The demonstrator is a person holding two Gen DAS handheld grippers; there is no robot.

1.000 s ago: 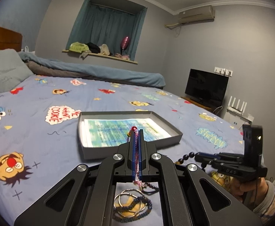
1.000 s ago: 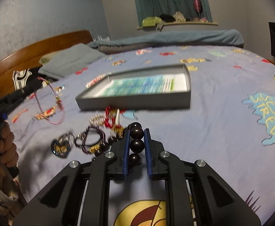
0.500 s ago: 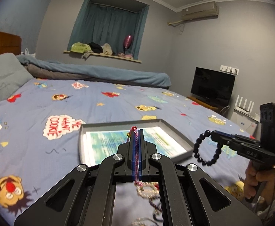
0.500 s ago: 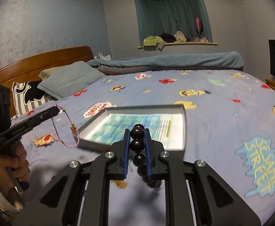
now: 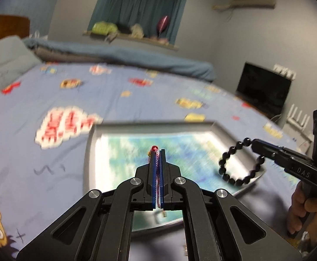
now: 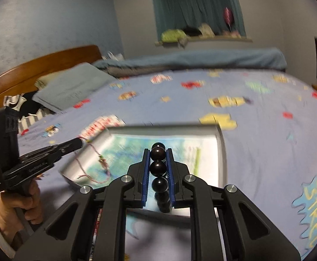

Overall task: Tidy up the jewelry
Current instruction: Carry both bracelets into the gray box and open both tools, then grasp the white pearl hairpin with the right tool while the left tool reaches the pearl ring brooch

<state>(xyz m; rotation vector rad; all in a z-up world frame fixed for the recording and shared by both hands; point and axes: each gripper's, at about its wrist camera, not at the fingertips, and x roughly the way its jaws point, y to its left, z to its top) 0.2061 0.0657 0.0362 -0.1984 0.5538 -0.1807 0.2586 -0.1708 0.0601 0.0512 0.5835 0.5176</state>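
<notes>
My left gripper (image 5: 157, 152) is shut on a pink and red string bracelet (image 5: 156, 165) and holds it over the near part of the grey tray (image 5: 90, 152). In the right wrist view that bracelet (image 6: 93, 163) hangs in a loop from the left gripper (image 6: 80, 141) at the tray's left corner (image 6: 75, 165). My right gripper (image 6: 158, 152) is shut on a dark bead bracelet (image 6: 157, 167) above the tray. In the left wrist view the bead bracelet (image 5: 241, 163) dangles from the right gripper (image 5: 255, 144) over the tray's right edge.
The tray lies on a blue cartoon-print bedsheet (image 5: 49, 100) and has a printed green-blue sheet (image 6: 136, 150) inside. Pillows (image 6: 71, 87) and a wooden headboard (image 6: 39, 63) are at the left. A TV (image 5: 264, 87) stands at the right wall.
Both grippers lifted their bracelets off the bed and moved forward over the tray. The loose jewelry pile on the sheet has dropped out of view.
</notes>
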